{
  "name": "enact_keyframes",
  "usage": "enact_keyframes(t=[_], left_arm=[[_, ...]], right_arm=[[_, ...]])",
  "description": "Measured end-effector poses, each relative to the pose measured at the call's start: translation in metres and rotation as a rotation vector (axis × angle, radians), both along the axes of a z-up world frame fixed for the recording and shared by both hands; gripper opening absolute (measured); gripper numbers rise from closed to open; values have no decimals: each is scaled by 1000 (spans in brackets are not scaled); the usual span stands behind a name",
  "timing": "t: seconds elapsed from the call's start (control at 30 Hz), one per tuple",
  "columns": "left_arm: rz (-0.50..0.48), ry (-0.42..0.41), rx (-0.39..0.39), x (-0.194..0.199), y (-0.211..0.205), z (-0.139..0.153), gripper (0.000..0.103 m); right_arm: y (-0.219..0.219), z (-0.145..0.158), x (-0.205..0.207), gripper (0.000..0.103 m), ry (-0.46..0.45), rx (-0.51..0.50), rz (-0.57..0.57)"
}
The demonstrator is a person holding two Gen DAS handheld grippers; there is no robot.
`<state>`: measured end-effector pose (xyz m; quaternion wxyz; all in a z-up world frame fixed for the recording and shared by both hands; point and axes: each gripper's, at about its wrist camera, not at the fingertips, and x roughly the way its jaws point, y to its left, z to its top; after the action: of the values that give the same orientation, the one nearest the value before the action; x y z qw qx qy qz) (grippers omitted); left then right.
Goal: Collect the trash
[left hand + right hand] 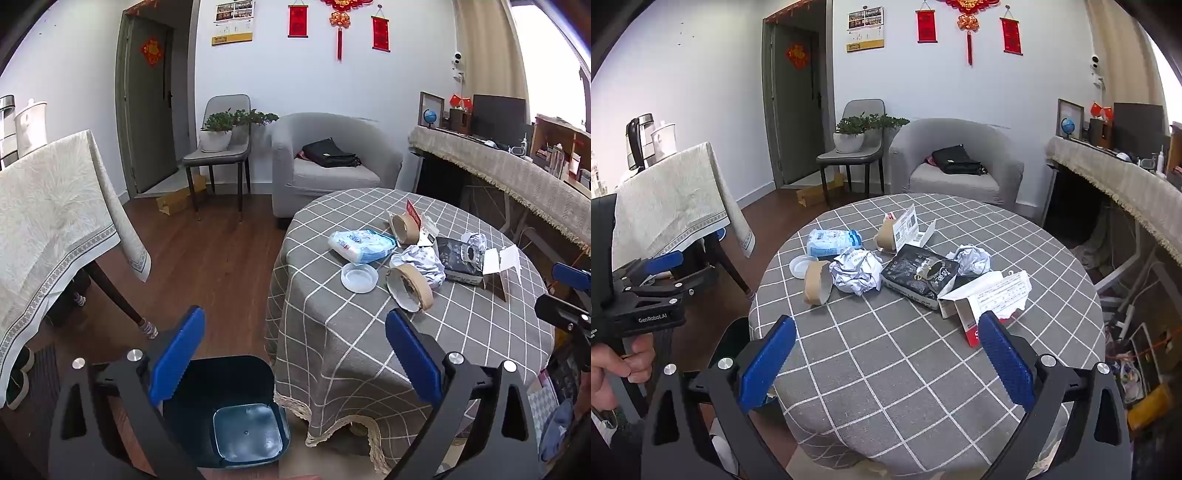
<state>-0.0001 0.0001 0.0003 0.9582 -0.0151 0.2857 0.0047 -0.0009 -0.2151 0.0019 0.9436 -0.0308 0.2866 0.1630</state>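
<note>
Trash lies on a round table with a grey checked cloth (905,354): a blue-white tissue pack (833,242), a crumpled paper ball (856,271), a second paper ball (973,259), two brown tape rolls (816,282), a black packet (919,277), a torn white-red box (982,299) and a clear plastic lid (359,277). A dark bin (229,406) stands open on the floor left of the table. My left gripper (295,354) hangs open above the bin and the table edge. My right gripper (886,358) is open over the near tabletop, holding nothing.
A second table with a cream cloth (51,221) stands at the left. A grey armchair (325,162) with a black bag and a chair with a potted plant (218,140) stand behind. A long cloth-covered counter (517,173) runs along the right.
</note>
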Motion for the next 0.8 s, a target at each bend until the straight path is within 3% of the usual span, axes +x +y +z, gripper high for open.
enact_keyframes(t=[0.8], left_arm=[[-2,6,4,-2,0,-1,100]], right_arm=[[-4,5,-1,100,-11,6,-3]])
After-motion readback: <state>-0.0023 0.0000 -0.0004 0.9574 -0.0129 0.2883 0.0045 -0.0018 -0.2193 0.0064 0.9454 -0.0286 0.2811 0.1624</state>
